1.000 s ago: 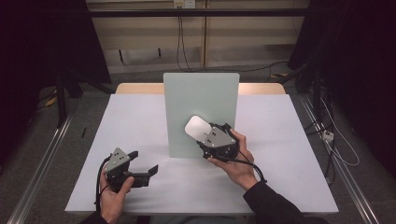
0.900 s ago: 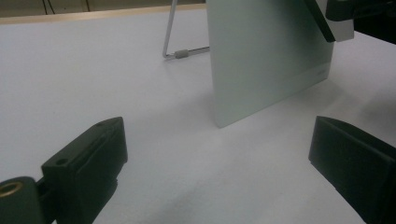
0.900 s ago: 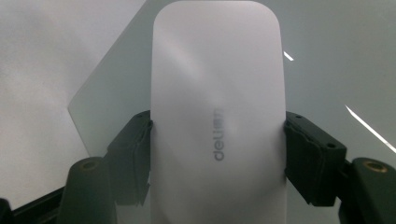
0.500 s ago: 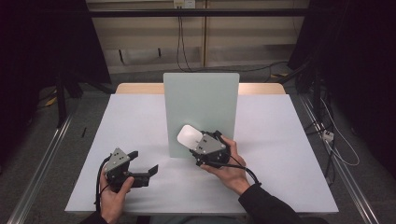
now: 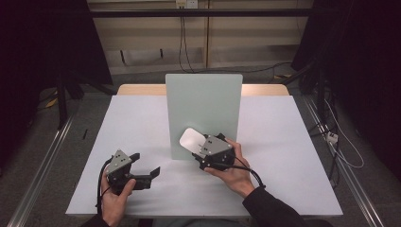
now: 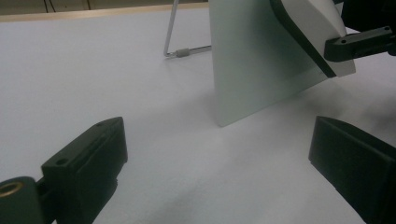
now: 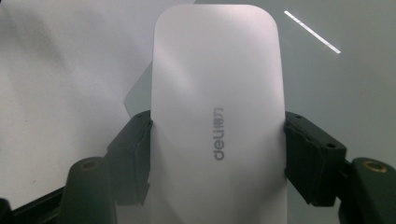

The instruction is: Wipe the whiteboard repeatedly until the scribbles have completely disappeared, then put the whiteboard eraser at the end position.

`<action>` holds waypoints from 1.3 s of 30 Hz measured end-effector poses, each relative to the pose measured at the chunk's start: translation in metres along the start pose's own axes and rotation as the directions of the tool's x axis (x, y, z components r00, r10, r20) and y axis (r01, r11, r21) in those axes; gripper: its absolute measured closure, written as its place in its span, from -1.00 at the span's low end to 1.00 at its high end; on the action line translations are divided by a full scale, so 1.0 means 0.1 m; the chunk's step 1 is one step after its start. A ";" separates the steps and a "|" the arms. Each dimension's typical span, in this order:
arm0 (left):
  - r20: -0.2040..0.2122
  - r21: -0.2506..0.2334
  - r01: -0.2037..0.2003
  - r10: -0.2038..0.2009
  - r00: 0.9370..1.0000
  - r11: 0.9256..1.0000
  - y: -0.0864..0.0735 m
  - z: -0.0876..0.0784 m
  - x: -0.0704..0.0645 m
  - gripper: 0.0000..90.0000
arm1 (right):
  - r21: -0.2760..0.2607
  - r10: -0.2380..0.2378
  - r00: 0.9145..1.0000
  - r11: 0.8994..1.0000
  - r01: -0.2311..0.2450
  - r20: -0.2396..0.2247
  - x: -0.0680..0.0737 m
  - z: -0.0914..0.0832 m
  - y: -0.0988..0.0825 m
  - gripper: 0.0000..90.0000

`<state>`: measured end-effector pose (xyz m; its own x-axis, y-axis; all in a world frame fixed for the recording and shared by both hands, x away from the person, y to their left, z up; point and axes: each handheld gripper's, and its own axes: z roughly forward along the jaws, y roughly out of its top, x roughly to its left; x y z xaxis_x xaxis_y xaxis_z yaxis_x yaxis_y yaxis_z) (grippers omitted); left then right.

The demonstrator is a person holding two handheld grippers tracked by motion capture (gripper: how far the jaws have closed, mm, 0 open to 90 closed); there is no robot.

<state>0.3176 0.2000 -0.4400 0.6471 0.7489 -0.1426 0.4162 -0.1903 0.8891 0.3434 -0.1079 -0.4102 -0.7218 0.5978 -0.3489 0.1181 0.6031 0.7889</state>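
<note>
A white rounded block [image 5: 191,140] with a grey "deli" mark and a black underside is held in my right gripper [image 5: 200,144], whose jaws are shut on its two long sides. In the right gripper view the block [image 7: 217,93] fills the middle between the jaws of my right gripper [image 7: 217,154]. It hangs close in front of the lower part of an upright pale green board [image 5: 203,109]; I cannot tell whether they touch. My left gripper [image 5: 144,164] rests low at the table's front left, open, with nothing between the jaws of this left gripper [image 6: 219,177].
The board [image 6: 252,60] stands on a thin wire foot [image 6: 175,46] near the middle of the white table [image 5: 283,142]. Cables trail from both grippers toward the front edge. Dark floor and metal rails lie on both sides of the table.
My right gripper has carried the white block slightly down and to the left in front of the board. The left gripper has stayed where it was.
</note>
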 end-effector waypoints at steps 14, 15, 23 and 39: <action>-0.004 -0.009 0.017 -0.017 1.000 1.000 -0.02 -0.02 0.02 -0.90 | -0.008 0.038 0.998 0.999 -0.039 -0.043 -0.06 -0.11 0.00 -0.30; -0.004 -0.006 0.010 -0.010 1.000 1.000 -0.02 -0.02 0.02 -0.90 | -0.006 0.041 0.998 0.999 -0.041 -0.050 -0.06 -0.11 0.00 -0.30; -0.006 -0.006 0.008 -0.008 1.000 1.000 -0.02 -0.02 0.02 -0.90 | 0.009 0.071 0.994 0.998 -0.070 -0.082 -0.07 -0.15 -0.04 -0.30; -0.009 -0.007 0.015 -0.015 1.000 1.000 -0.02 -0.03 0.03 -0.90 | 0.047 0.126 0.980 0.992 -0.120 -0.157 -0.17 -0.25 -0.12 -0.30</action>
<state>0.3164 0.2046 -0.4413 0.6351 0.7574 -0.1519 0.4211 -0.1746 0.8901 0.3371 -0.1387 -0.4010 -0.7989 0.5790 -0.1628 0.2362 0.5510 0.8004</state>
